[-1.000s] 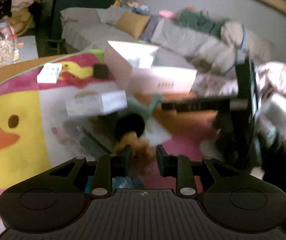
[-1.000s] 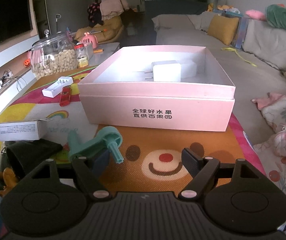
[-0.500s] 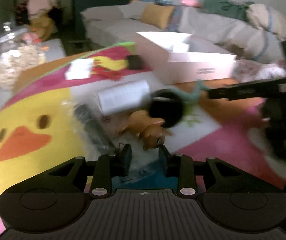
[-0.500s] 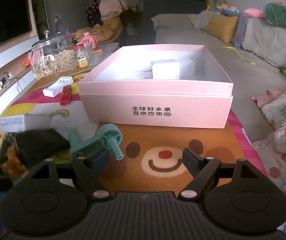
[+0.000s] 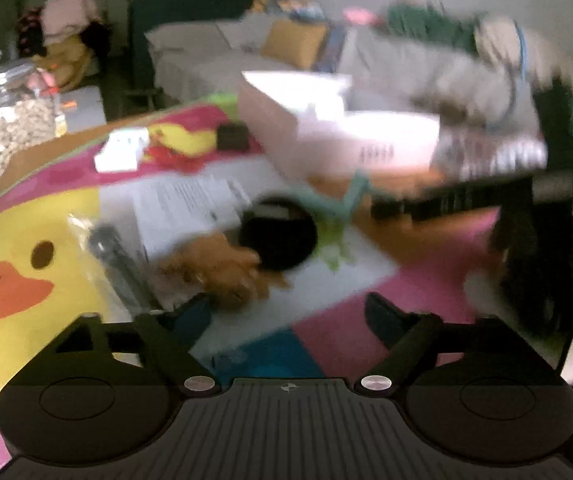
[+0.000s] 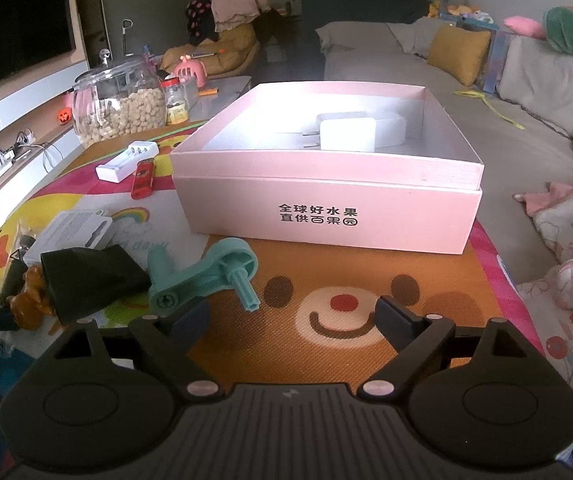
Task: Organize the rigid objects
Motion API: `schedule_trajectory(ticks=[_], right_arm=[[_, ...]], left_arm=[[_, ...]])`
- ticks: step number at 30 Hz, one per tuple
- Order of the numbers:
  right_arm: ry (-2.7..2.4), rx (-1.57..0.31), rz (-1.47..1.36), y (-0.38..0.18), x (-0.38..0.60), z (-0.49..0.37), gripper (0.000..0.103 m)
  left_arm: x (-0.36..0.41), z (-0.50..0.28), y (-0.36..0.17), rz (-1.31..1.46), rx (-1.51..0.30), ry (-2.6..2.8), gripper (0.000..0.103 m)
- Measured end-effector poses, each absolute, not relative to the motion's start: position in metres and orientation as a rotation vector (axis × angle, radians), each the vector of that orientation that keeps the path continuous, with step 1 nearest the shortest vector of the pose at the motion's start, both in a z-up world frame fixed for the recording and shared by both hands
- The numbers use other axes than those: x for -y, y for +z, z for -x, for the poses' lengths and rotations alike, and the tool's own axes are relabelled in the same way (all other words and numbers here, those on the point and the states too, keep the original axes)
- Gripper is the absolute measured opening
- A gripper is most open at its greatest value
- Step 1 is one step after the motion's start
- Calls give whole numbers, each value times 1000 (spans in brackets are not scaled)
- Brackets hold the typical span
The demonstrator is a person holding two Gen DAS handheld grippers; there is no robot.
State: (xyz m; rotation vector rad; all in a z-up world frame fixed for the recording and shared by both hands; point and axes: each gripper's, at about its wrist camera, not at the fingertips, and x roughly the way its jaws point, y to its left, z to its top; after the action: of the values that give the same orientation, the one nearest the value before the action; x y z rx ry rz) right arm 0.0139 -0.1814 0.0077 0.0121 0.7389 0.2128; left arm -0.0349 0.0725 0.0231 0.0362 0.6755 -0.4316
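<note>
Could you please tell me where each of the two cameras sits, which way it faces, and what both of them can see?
Left wrist: rides on the left claw, open, looking over the play mat at the brown toy and black object; the picture is blurred.
Right wrist: rides on the right claw, open, facing the pink box with a white charger inside.
Shared: both views show the pink box, teal crank, brown toy and nut jar.

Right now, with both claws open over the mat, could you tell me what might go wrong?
1. The left claw faces a tight cluster: the brown toy touches the black object, so closing could knock neighbours.
2. The left view is motion-blurred, so aim is uncertain.
3. The teal crank lies by the right claw and could be nudged.
</note>
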Motion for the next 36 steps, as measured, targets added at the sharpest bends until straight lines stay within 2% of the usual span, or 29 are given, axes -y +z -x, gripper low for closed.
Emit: schedule_trajectory(ticks=[1,2,9,11,12,14,18,29,31,33,36], right_arm=[[213,-739,-13,8,181,-14,91],[213,-738,-15,8,181,-14,91],[215,-737,-18,8,182,-14,91],[216,-736,-21,8,183,-14,91],[217,-734,-24,8,183,-14,91],[227,-728,-31,8,184,-13,91],[283,-703,-26,11,182,-7,91],[395,-690,213,16,127,-36,91],[411,-721,194,13,124,-45,84],[431,-733,173,10,124,-45,71],[428,-735,168,13,128,-34,71]], left_arm=[[-75,35,27,-26,-645,-412,73],[-77,34,31,-32,-617,-382,72],[-83,4,24,-67,-669,-342,72],[-80,4,22,-55,-666,-369,62],[-78,6,22,-53,-661,-397,52],[-70,13,24,-73,-640,-452,49],[-58,22,23,-103,-646,-506,35],[-69,32,27,-86,-640,-456,35],[-74,35,28,-75,-632,-454,35],[-76,35,27,-73,-632,-445,35],[-75,35,27,-81,-624,-436,35]])
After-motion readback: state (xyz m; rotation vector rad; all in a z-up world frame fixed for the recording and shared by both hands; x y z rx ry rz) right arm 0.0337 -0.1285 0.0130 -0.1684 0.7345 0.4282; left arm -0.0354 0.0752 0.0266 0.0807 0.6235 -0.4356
